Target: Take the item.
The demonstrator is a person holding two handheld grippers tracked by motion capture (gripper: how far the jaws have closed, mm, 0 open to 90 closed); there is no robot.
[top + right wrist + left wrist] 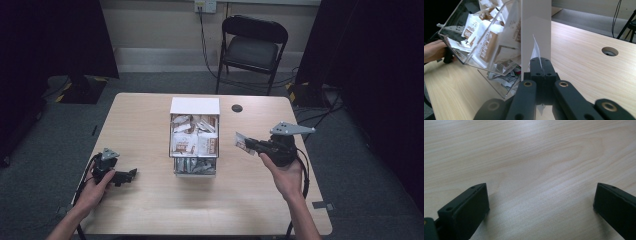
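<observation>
A clear plastic dispenser box with a white back panel stands at the middle of the table, holding several white and brown sachets. My right gripper hovers just right of the box, shut on one white and brown sachet. In the right gripper view the thin sachet sticks up edge-on from between the closed jaws of the gripper, close to the box's white side wall. My left gripper rests on the table at the left, open, with bare wood between its fingers.
A round cable hole lies in the tabletop behind the box on the right. A black folding chair stands beyond the far edge. The light wooden table stretches on both sides of the box.
</observation>
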